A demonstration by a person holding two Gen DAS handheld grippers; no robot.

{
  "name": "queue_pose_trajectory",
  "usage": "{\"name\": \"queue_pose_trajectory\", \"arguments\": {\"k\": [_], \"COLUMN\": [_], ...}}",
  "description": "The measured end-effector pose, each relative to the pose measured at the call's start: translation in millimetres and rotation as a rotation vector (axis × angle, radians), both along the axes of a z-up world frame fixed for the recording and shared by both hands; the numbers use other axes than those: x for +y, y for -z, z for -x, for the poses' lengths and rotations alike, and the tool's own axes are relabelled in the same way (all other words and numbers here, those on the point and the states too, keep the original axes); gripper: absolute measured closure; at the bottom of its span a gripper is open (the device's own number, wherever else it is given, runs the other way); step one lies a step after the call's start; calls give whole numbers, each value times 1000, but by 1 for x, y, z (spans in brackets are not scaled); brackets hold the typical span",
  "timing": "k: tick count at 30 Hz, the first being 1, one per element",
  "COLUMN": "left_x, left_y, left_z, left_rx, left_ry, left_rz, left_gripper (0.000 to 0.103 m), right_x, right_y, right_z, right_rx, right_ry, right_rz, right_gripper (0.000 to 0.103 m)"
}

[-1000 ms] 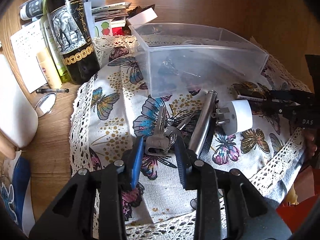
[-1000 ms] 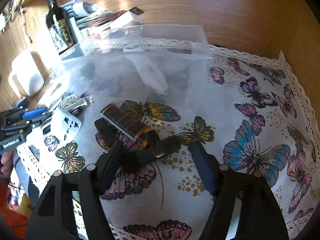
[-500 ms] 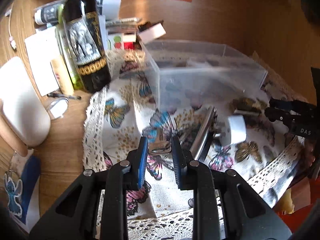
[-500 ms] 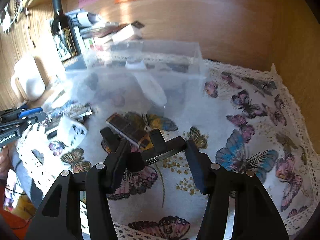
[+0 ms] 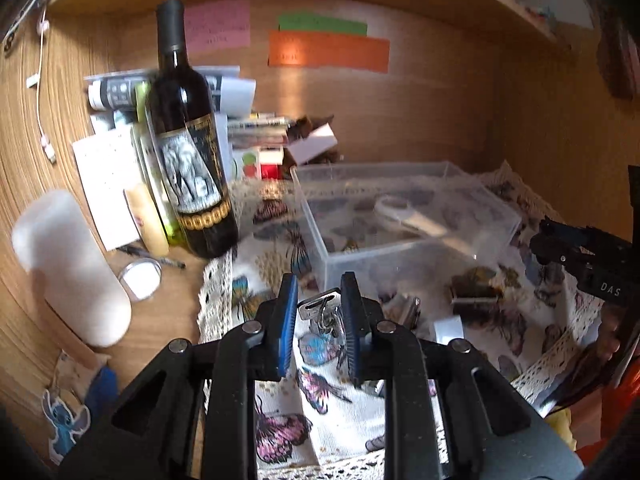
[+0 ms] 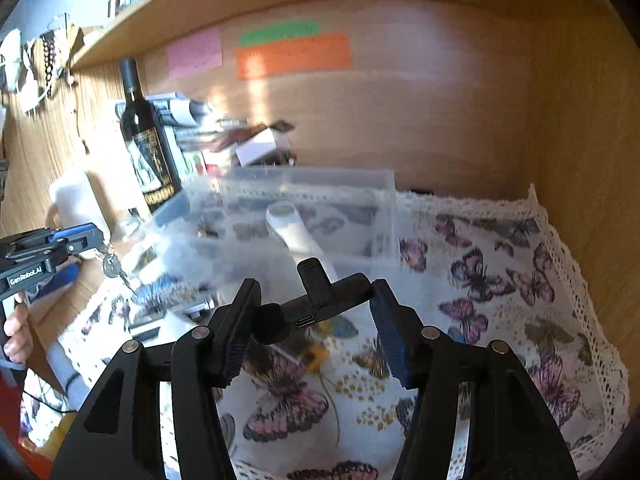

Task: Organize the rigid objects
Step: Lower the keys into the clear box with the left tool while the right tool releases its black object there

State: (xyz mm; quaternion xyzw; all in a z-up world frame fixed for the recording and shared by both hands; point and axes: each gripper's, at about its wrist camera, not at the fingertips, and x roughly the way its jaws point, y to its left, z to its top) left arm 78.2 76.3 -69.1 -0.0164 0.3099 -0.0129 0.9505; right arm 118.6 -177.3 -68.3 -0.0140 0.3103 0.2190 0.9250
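My left gripper [image 5: 318, 300] is shut on a bunch of keys [image 5: 322, 312] and holds it above the butterfly cloth, in front of the clear plastic box [image 5: 400, 216]. The keys hang from it in the right wrist view [image 6: 112, 266]. My right gripper [image 6: 316, 312] is shut on a black device with a USB-C port [image 6: 320, 300], lifted above the cloth in front of the box [image 6: 304, 208]. A white object [image 6: 296, 232] lies inside the box. A brown bar [image 5: 476, 286], a metal cylinder [image 5: 408, 308] and a white adapter [image 5: 448, 328] lie on the cloth.
A dark wine bottle [image 5: 188, 152] stands left of the box with papers, tubes and books behind it. A white mug [image 5: 68, 264] and a small round mirror [image 5: 140, 276] sit on the wooden desk at the left. Wooden walls close in the back and right.
Both grippers closed on their objects and rose from the cloth: the left lifted the keys, the right lifted the black device. Both views now tilt up toward the back wall.
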Motion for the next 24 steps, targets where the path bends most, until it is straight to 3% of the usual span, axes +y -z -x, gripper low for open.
{"name": "queue_pose_trajectory", "arguments": {"k": [15,24], "left_x": [-7,-33], "left_y": [-57,-40], "left_z": [-36,-86], "left_rx": [-133,-69], "left_ry": [53,110], "left_rz": [27,45], "left_gripper": [82,82], "right_x": [24,31], "right_y": [-31,-21], "right_z": [-33,-61], "right_rx": [-74,-19], "right_ry": [-29,-17], "right_rz": [-49,-31], "right_gripper": [50,50]}}
